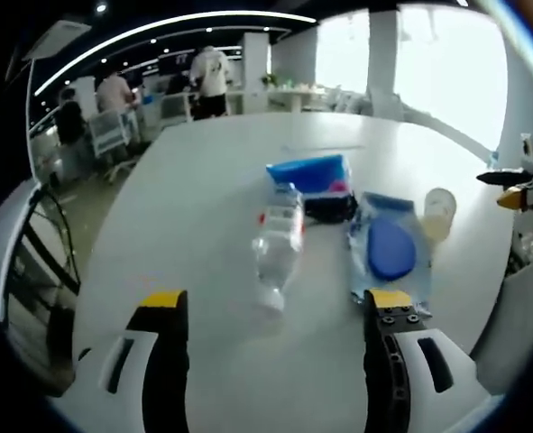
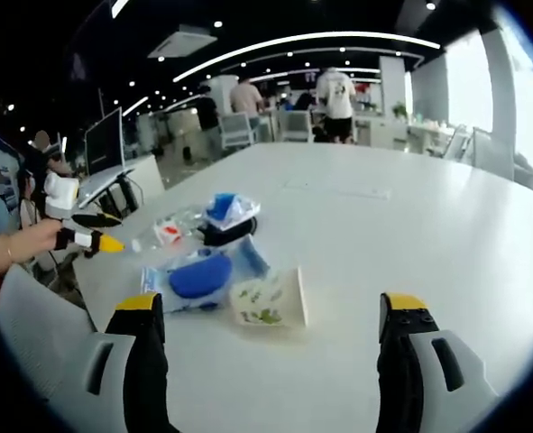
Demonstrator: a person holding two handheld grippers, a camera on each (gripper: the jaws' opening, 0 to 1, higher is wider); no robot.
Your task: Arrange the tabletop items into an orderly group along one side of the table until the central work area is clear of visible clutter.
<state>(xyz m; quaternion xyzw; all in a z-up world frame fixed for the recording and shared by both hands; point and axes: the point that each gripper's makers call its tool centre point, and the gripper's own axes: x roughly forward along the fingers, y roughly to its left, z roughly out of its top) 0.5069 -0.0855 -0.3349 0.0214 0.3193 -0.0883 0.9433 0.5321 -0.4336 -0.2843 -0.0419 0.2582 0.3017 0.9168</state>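
Several items lie clustered near the middle of a white round table. In the left gripper view, the left gripper hangs wide open and empty, just short of a clear plastic bottle with a red label lying on its side. Beside it sit a blue-topped packet, a clear pouch holding a blue oval object, and a pale paper cup.

In the right gripper view, the right gripper is also wide and empty, facing the tipped cup; its print is blurred, perhaps leaves. Sorting seems barely begun. Next, probably, close on the bottle or cup and carry it to one edge.
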